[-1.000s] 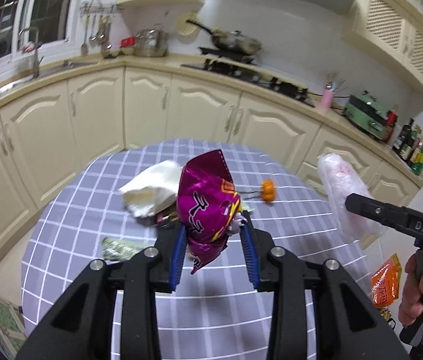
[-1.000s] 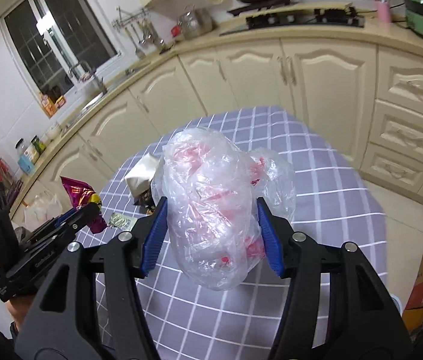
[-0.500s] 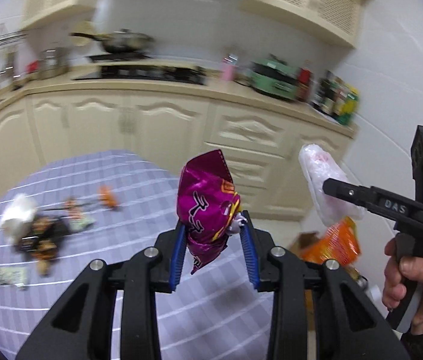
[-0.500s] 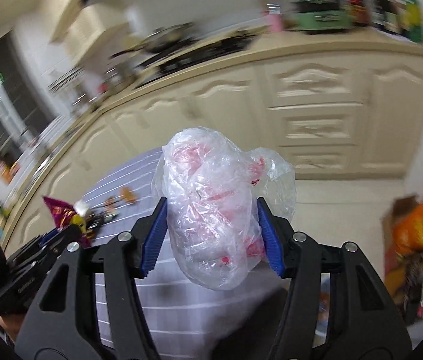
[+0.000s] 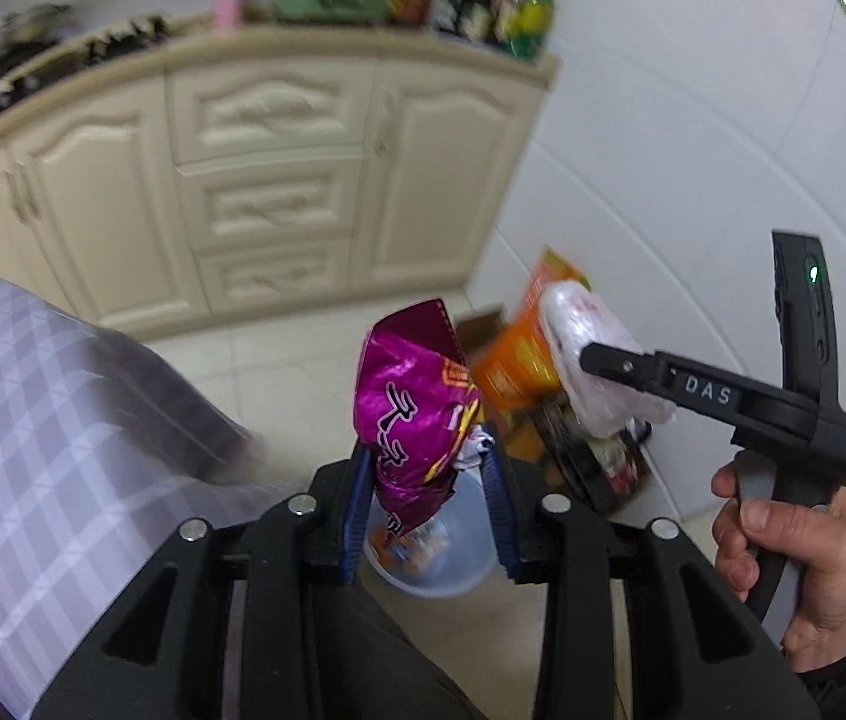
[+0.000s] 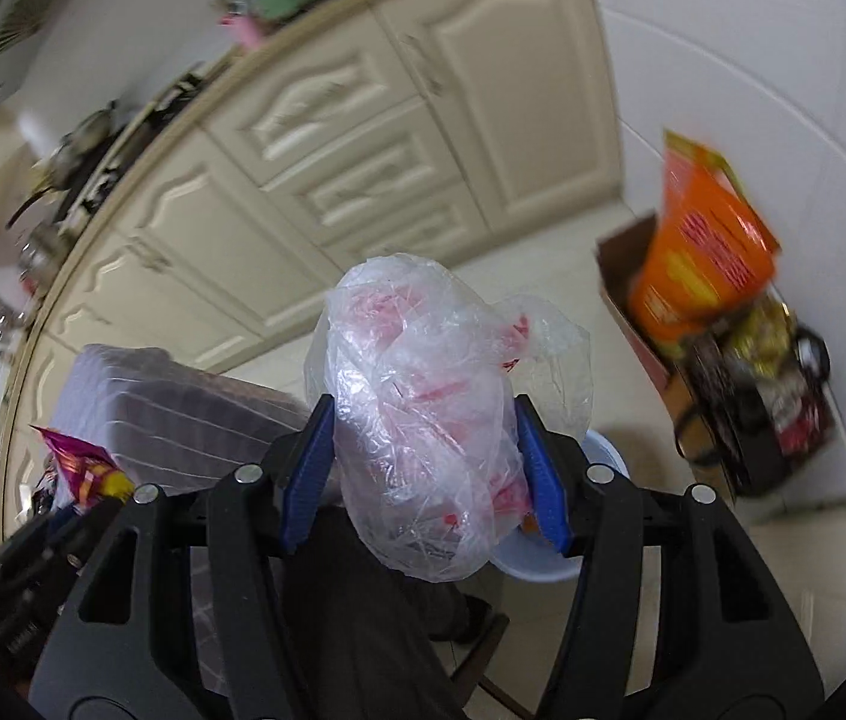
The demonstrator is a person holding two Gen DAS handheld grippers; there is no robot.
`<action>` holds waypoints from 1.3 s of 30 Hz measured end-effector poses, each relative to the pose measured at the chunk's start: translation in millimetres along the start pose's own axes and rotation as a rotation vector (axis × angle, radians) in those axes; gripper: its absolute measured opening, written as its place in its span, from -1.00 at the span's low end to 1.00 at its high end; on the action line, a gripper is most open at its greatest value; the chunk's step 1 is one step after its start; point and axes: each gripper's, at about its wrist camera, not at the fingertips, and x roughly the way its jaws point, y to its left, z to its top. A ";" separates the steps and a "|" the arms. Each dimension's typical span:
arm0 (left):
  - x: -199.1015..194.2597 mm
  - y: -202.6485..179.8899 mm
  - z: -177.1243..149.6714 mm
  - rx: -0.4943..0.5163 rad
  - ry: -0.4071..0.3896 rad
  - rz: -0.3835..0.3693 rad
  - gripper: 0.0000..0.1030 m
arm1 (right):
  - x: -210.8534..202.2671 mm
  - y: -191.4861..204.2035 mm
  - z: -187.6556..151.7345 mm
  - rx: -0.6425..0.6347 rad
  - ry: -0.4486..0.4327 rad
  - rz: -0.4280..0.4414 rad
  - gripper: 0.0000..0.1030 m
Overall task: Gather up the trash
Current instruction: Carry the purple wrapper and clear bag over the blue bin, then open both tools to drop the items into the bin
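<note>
My left gripper is shut on a crumpled purple snack wrapper, whose top rises above the blue pads. My right gripper is shut on a scrunched clear plastic bag with red print. That bag also shows in the left wrist view, pinched in the right gripper a hand holds. A light blue bin with some scraps inside stands on the floor below the left gripper. The bin's rim peeks out under the clear bag. The purple wrapper shows at the lower left of the right wrist view.
The table with the lilac checked cloth lies to the left. A cardboard box with an orange packet and other packets stands by the white tiled wall. Cream cabinets line the back. A dark trouser leg fills the bottom.
Both grippers swung right and downward, away from the table, toward the floor by the wall. The bin and cardboard box came into view. Both still grip their trash.
</note>
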 end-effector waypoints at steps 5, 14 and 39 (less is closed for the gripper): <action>58.9 -19.1 -12.1 0.034 0.129 -0.014 -0.36 | 27.9 -31.0 -4.8 0.068 0.064 -0.013 0.12; 144.0 -18.5 -23.3 0.038 0.326 -0.026 -0.36 | 74.7 -57.0 -20.6 0.149 0.173 -0.021 0.12; 65.6 -6.3 4.0 0.032 0.162 -0.002 0.63 | 80.8 -35.5 -24.7 0.142 0.189 -0.076 0.88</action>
